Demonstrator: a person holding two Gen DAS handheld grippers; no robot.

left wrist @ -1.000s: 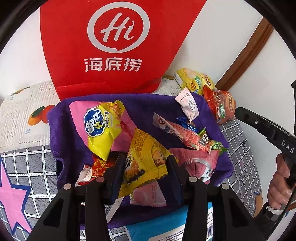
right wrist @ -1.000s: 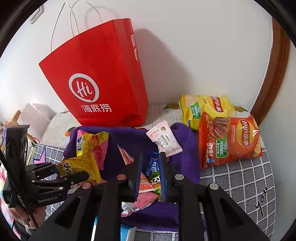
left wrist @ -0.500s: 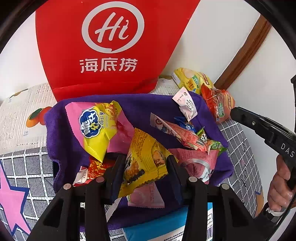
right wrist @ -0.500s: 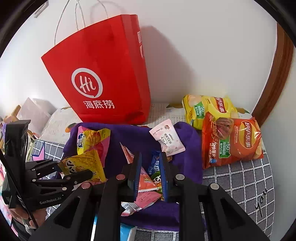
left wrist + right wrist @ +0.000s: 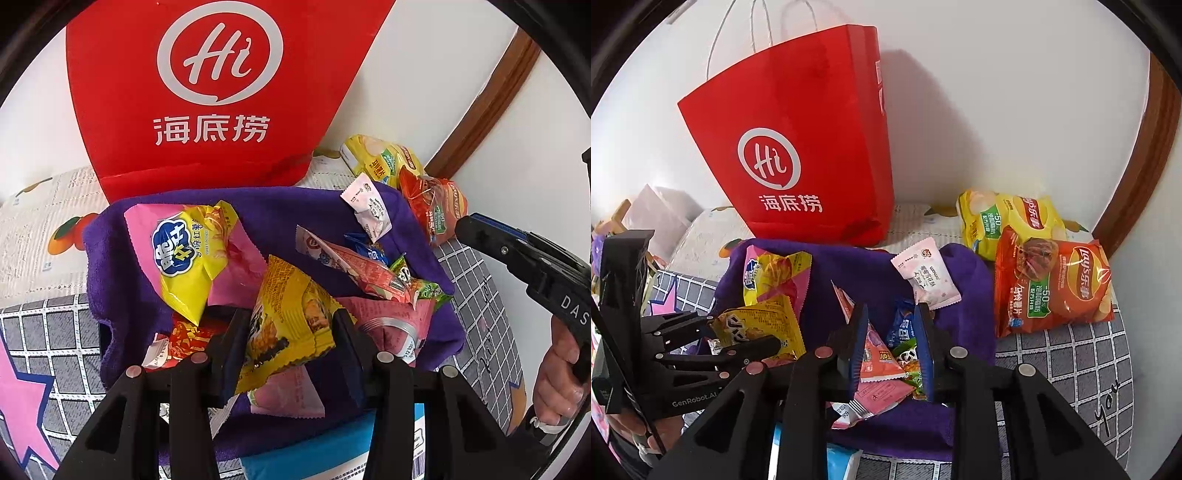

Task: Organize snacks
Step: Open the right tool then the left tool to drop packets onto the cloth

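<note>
The left tongs (image 5: 288,345) were clamped on a yellow snack packet (image 5: 291,317) above the purple towel (image 5: 280,210) — most snacks lay unsorted there; the right tongs (image 5: 892,347) hung apart, empty, the red paper bag (image 5: 812,147) behind.

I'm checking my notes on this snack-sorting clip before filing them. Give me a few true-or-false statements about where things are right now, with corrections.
1. The left gripper grips a yellow snack packet. True.
2. The red paper bag lies flat on its side. False: it stands upright against the wall, behind the purple towel.
3. The right gripper clamps the orange chip bag. False: its jaws stand apart above the small packets on the towel; the chip bag lies off to the right.
4. A yellow chip bag lies behind the orange one. True.
5. The white-and-pink packet sits inside the red bag. False: it lies on the towel.
</note>
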